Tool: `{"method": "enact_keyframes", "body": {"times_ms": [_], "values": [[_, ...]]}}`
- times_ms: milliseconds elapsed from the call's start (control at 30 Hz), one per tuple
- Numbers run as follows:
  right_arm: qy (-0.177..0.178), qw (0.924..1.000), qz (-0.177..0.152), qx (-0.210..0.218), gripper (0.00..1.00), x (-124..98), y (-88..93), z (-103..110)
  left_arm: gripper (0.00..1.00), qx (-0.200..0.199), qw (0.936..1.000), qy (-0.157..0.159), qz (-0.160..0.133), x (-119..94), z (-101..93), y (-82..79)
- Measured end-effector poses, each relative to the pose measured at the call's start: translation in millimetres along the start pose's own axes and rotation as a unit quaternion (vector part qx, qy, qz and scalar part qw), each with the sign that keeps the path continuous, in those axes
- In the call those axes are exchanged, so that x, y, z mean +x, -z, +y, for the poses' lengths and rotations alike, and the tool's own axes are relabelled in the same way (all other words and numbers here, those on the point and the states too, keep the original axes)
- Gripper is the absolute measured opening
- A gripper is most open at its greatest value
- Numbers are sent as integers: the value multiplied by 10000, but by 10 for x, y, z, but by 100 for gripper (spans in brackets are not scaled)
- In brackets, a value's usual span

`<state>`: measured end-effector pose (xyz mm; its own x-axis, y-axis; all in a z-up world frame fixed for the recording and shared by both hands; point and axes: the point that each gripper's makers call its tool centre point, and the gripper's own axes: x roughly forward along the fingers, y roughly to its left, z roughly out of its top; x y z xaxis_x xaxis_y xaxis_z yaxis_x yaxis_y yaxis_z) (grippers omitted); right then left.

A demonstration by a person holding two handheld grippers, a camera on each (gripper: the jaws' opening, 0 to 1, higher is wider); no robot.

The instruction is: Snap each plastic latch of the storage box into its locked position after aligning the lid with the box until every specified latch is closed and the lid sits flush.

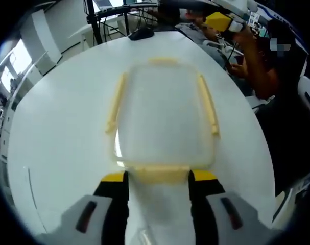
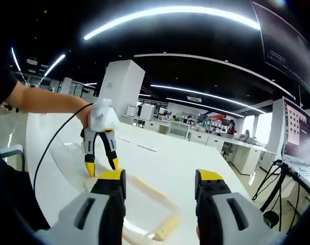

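Note:
A clear storage box [image 1: 162,120] with its lid on sits mid-table in the left gripper view, pale yellow latches along its sides. The left latch [image 1: 115,102] and right latch [image 1: 208,102] stand out from the walls. My left gripper [image 1: 159,178] is open, its yellow-tipped jaws straddling the near latch [image 1: 160,173]. In the right gripper view my right gripper [image 2: 161,178] is open and holds nothing, hovering above the box's yellow latches [image 2: 149,188]. The left gripper [image 2: 101,166] shows there too, held by a hand, tips down at the box.
The white round table [image 1: 57,127] has bare surface all around the box. A dark object [image 1: 140,33] lies at its far edge, with a black stand behind. People sit at the far right [image 1: 257,61]. A monitor [image 2: 297,138] and cables [image 2: 277,173] stand at the right.

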<state>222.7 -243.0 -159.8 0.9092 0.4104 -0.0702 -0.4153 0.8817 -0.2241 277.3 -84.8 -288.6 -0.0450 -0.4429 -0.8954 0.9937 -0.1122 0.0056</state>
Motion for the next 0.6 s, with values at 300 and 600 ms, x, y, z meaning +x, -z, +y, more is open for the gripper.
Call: {"method": "enact_keyframes", "body": {"times_ms": [300,600], "values": [[37,9999,103,6,53,4,80,-24,42,91,9999,40,18,1,-32,0],[83,9997,202,85,54,8,153,-41,39,87,9999,32,78,2,-45,2]]}}
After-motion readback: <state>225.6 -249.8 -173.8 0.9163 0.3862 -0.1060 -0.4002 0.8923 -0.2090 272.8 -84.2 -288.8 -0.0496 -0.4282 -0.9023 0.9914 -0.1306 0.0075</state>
